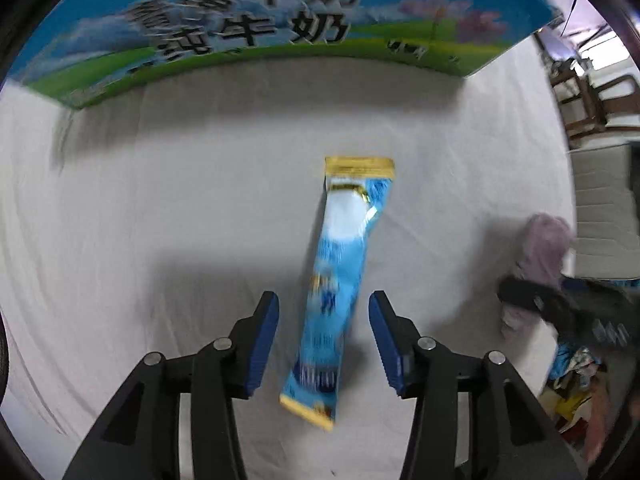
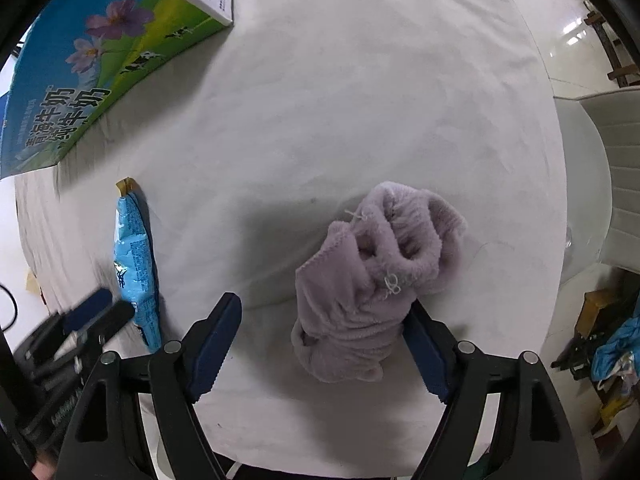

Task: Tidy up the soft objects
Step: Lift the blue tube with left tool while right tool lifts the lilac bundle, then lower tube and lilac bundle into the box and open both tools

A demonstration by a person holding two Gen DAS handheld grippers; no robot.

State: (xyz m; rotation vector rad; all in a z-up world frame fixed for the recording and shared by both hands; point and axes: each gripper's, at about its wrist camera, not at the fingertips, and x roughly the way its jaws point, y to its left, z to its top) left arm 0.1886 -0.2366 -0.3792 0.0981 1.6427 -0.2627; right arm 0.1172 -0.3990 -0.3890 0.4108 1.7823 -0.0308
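Note:
A long blue snack packet [image 1: 340,280] with gold ends lies on the white cloth, lengthwise between the open fingers of my left gripper [image 1: 324,304]. It also shows in the right wrist view [image 2: 136,264]. A crumpled lilac fleece cloth [image 2: 372,284] lies between the open fingers of my right gripper [image 2: 326,312], close to the right finger; the left wrist view shows it at the right [image 1: 544,248]. Neither gripper holds anything. The left gripper [image 2: 96,312] shows blurred at the packet's near end.
A blue and green milk carton box [image 1: 280,28] stands at the far edge of the cloth-covered table [image 1: 200,200]; the right wrist view shows it at the top left [image 2: 100,64]. Wooden chairs [image 1: 580,96] and floor clutter [image 2: 612,344] lie beyond the table's right edge.

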